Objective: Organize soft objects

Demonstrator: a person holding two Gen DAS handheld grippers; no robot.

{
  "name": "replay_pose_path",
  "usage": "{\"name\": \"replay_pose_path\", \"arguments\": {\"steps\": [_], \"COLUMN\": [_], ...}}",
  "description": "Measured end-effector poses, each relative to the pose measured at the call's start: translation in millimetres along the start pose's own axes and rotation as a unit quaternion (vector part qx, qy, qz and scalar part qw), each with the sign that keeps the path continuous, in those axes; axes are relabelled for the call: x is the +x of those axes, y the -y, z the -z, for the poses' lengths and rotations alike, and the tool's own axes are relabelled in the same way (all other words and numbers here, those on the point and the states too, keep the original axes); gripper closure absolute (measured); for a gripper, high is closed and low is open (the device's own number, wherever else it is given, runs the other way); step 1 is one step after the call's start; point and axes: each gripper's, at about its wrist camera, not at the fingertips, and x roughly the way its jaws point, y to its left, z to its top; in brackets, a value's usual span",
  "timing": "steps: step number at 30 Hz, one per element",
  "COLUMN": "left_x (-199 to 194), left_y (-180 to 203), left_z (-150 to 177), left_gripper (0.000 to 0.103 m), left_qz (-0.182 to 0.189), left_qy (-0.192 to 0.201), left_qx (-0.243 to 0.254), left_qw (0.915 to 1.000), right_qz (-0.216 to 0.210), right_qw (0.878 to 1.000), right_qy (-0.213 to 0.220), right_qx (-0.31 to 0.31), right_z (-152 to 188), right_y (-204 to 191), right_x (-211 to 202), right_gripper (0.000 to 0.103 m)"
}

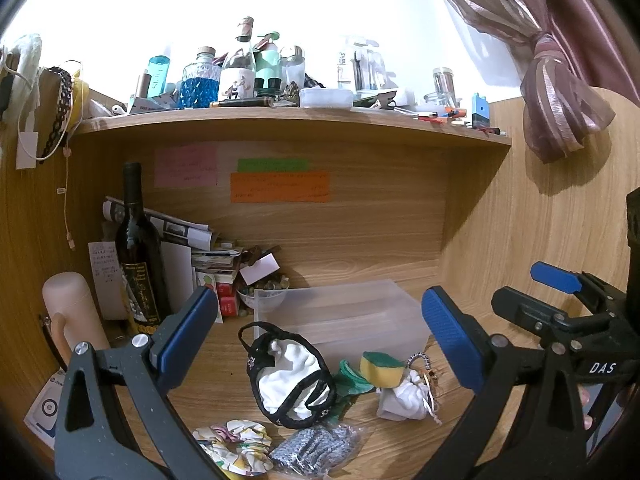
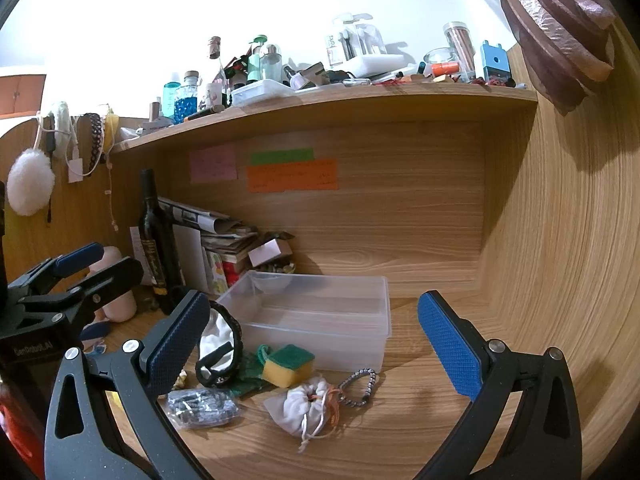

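Observation:
A clear plastic box (image 1: 340, 312) (image 2: 316, 312) stands empty on the wooden desk. In front of it lie soft things: a black-and-white eye mask (image 1: 290, 376) (image 2: 218, 344), a yellow-green sponge (image 1: 380, 366) (image 2: 287, 364), a green cloth (image 1: 348, 380), a white drawstring pouch (image 1: 404, 398) (image 2: 304, 406), a pastel scrunchie (image 1: 234, 444) and a grey speckled item in a plastic bag (image 1: 312, 450) (image 2: 200, 406). My left gripper (image 1: 320, 340) is open above the mask. My right gripper (image 2: 316, 340) is open above the sponge and pouch; it also shows in the left wrist view (image 1: 560, 304).
A dark wine bottle (image 1: 138, 256) (image 2: 156, 240), papers and small boxes crowd the back left. A pink mug (image 1: 70, 312) stands at the left. A cluttered shelf (image 1: 280, 116) hangs above. A beaded chain (image 2: 360, 386) lies by the pouch. A wooden side wall (image 2: 560, 280) closes the right.

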Motion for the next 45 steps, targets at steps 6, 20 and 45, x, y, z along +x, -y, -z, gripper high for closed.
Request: {"name": "replay_pose_path", "arguments": {"steps": [6, 20, 45], "left_x": [-0.5, -2.1, 17.7], "left_y": [-0.5, 2.1, -72.5], "left_z": [-0.4, 0.4, 65.7], "left_gripper": [0.000, 0.000, 0.042], "left_qz": [0.001, 0.006, -0.078], "left_qy": [-0.001, 0.000, -0.154], "left_qx": [0.000, 0.001, -0.064], "left_qw": [1.0000, 1.0000, 0.9830], "right_qz": [-0.001, -0.008, -0.019], "right_qw": [1.000, 1.000, 0.993], "right_qy": [0.001, 0.003, -0.115], "right_qx": [0.000, -0.001, 0.023], "right_z": [0.6, 0.2, 43.7], "right_y": [-1.2, -4.1, 6.3], "right_x": [-1.2, -3.9, 46.0], "right_gripper": [0.000, 0.000, 0.051]}}
